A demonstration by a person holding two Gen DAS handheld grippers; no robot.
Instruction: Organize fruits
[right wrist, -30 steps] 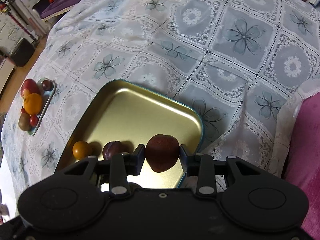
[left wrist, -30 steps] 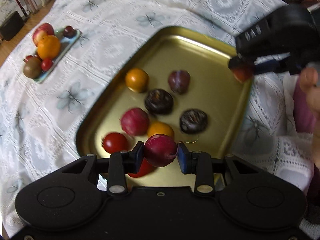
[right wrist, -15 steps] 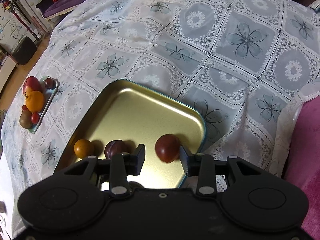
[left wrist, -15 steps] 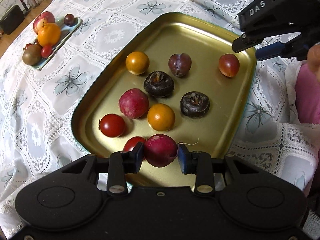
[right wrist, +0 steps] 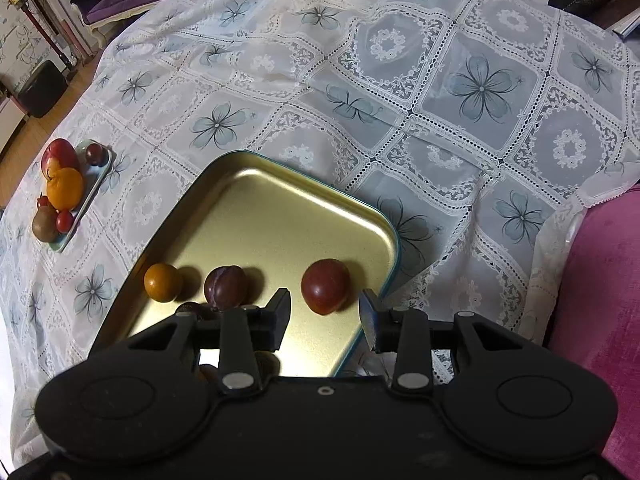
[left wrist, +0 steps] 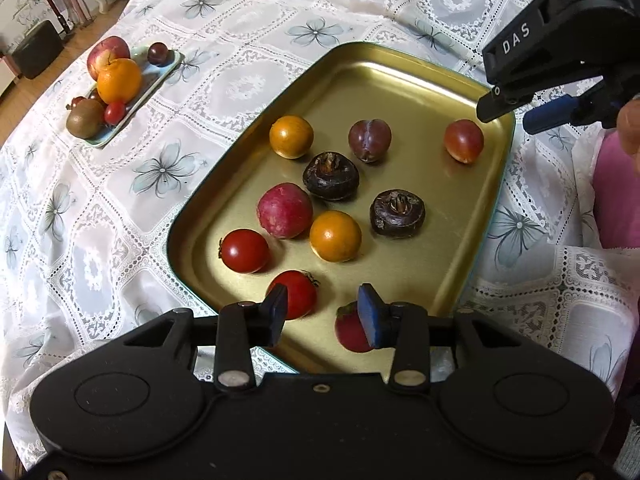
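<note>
While seemingly released, radish (left wrist: pixel 350 330) on tray (left wrist: pixel 420 76).

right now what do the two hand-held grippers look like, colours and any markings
Both are matte black plastic with two round bulges on the body and silver screws on the arms. The left hand-held gripper and the right hand-held gripper have blue finger pads. White letters "DAS" mark the right one's side.

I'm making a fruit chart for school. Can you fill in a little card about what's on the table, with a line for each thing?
gold tray: on the lace tablecloth, ten small fruits in it
orange fruits in tray: two
dark knobbly ones: two
small plate: far left, piled with fruit
left gripper: open, holds nothing
right gripper: open, holds nothing
reddish plum: lying in the tray's corner
</note>
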